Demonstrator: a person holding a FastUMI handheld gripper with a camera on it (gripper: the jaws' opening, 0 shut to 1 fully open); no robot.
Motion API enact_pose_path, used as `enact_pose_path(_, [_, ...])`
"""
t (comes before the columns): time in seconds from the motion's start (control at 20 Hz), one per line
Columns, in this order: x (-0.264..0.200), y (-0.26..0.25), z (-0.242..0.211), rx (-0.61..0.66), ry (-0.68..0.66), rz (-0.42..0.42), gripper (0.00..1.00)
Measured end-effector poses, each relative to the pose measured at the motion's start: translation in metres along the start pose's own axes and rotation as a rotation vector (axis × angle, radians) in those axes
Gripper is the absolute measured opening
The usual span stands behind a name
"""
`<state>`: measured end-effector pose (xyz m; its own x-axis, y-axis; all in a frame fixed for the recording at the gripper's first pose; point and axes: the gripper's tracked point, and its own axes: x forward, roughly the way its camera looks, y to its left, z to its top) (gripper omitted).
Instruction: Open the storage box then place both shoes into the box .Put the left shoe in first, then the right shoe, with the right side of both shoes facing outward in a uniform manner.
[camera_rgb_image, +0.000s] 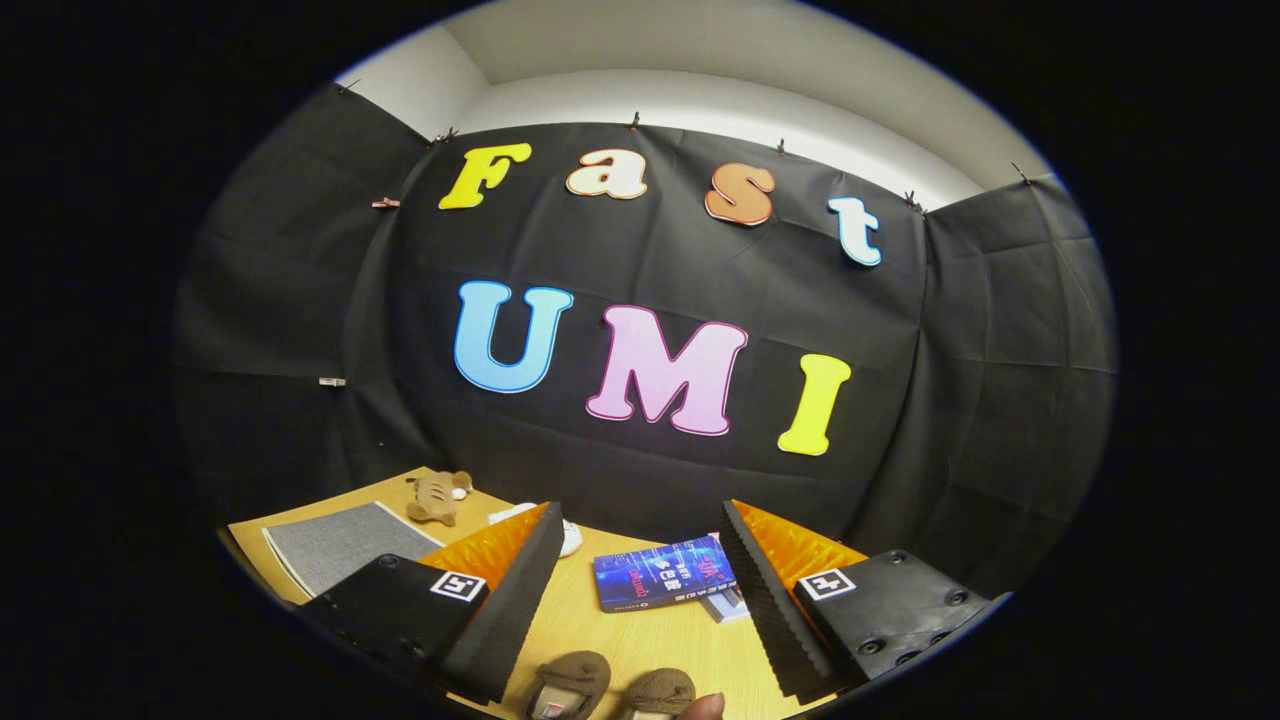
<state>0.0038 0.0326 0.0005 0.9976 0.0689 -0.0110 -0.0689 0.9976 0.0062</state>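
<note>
**Booth table, seen along the gripper: fingers wide apart, shoes below them**

Tool. The gripper (640, 600) has its two fingers spread wide and holds nothing. Bare tabletop shows in the gap between them. Each finger carries a small square black-and-white marker on its upper face.

Surface. A light wooden table (600, 630) runs from under the fingers back to the black cloth wall of the booth.

Task items. Two brown shoes lie side by side on the table, low between the fingers and nearer than their tips. The left-hand shoe (570, 682) shows its rounded end and a pale patch at its opening. The right-hand shoe (658, 690) sits just beside it, close enough that they may touch; I cannot tell for certain. Both are only partly seen, so which is the left shoe and which the right cannot be told. A fingertip (703, 706) of a person shows just beside the right-hand shoe.

Other items.
- A blue book (665, 573) lies flat on the table, ahead of the shoes and between the two fingers, closer to the right one. It rests on top of something pale, of which just a corner shows near the right finger.
- A grey mat (335, 545) lies flat on the table beyond the left finger.
- A small brown plush toy (436, 495) sits past the mat, near the cloth wall.
- A white object (570, 537) is mostly hidden behind the tip of the left finger; its kind cannot be made out.
</note>
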Motion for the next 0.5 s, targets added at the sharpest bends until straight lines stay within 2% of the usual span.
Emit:
enact_pose_path(0.1, [0.001,0.007,0.002,0.008,0.004,0.020,0.97])
enact_pose_path(0.2, [0.003,0.023,0.006,0.047,0.015,0.083,0.97])
enact_pose_path(0.4, [-0.007,0.091,0.017,0.261,0.112,0.372,0.97])
enact_pose_path(0.5, [-0.015,0.117,0.015,0.361,0.177,0.477,0.98])
